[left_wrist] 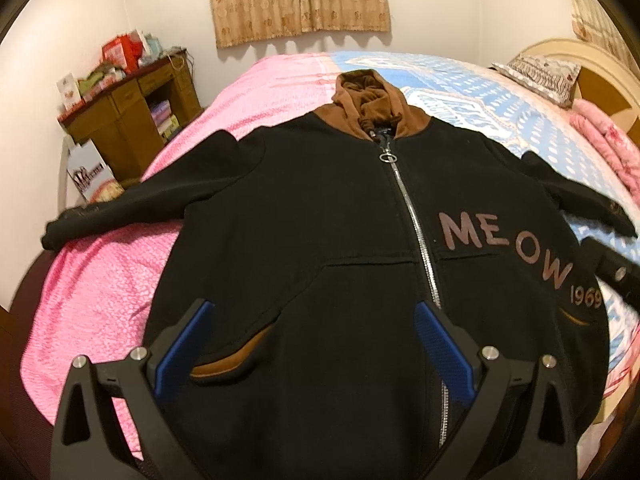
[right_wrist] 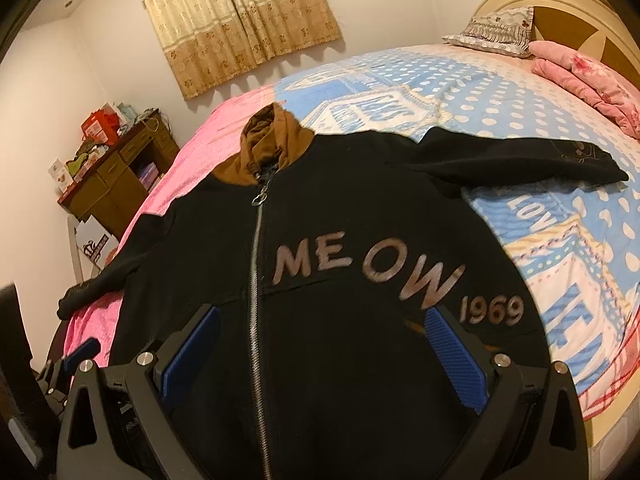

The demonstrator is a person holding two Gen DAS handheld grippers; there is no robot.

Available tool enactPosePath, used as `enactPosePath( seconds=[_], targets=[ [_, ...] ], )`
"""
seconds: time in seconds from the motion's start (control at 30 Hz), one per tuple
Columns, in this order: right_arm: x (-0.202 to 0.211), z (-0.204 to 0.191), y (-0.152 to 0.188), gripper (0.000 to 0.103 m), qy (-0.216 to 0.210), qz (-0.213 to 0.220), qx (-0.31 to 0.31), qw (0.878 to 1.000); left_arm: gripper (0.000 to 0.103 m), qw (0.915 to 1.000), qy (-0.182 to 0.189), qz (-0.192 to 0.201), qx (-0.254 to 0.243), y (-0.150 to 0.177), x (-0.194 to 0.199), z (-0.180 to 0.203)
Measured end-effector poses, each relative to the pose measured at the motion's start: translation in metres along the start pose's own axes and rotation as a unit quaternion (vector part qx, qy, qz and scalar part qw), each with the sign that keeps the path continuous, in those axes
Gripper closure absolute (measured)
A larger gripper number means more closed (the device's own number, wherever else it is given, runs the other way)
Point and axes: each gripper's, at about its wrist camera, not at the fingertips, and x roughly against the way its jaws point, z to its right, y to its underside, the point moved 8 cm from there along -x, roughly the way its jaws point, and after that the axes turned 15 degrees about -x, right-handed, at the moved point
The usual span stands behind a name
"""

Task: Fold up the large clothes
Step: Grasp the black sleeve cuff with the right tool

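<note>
left wrist view: my left tongs and right tongs gape wide, empty. jacket looks soft, heavy; i'd pinch a sleeve cuff first.

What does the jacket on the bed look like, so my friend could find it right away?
Look at the big bed with its pink and blue spotted cover. Spread flat across the near end, sleeves out to both sides, lies the jacket. It is the only black thing there, with a brown hood, a silver zip down the front and the word MEOW on its chest.

Black zipped hoodie flat, sleeves spread
</note>
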Motion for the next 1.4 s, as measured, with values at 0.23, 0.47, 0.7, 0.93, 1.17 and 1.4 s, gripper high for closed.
enactPosePath(
  seconds=[0.23, 0.47, 0.7, 0.93, 1.17, 1.4],
  targets=[
    [0.015, 0.063, -0.078, 0.025, 0.009, 0.089, -0.030, 0.995, 0.001, 0.9979, -0.045, 0.009, 0.045, -0.019, -0.027, -0.050],
    [0.005, 0.217, -0.174, 0.056, -0.004, 0.120, -0.210, 0.970, 0.001, 0.9929, -0.083, 0.010, 0.085, -0.020, -0.073, -0.083],
    [-0.005, 0.379, -0.220, 0.056, -0.015, 0.159, -0.410, 0.898, 0.001, 0.9893, -0.066, -0.009, 0.130, 0.008, -0.117, -0.082],
    [-0.036, 0.427, -0.244, 0.055, -0.005, 0.161, -0.437, 0.885, 0.000, 0.9909, -0.106, 0.015, 0.082, 0.003, -0.116, -0.073],
    [-0.012, 0.443, -0.222, 0.055, -0.007, 0.191, -0.509, 0.840, 0.000, 0.9914, -0.085, 0.019, 0.098, 0.005, -0.118, -0.079],
    [-0.023, 0.443, -0.225, 0.027, -0.005, 0.167, -0.485, 0.858, 0.000, 0.9913, -0.088, 0.020, 0.097, 0.006, -0.119, -0.077]
  ],
)
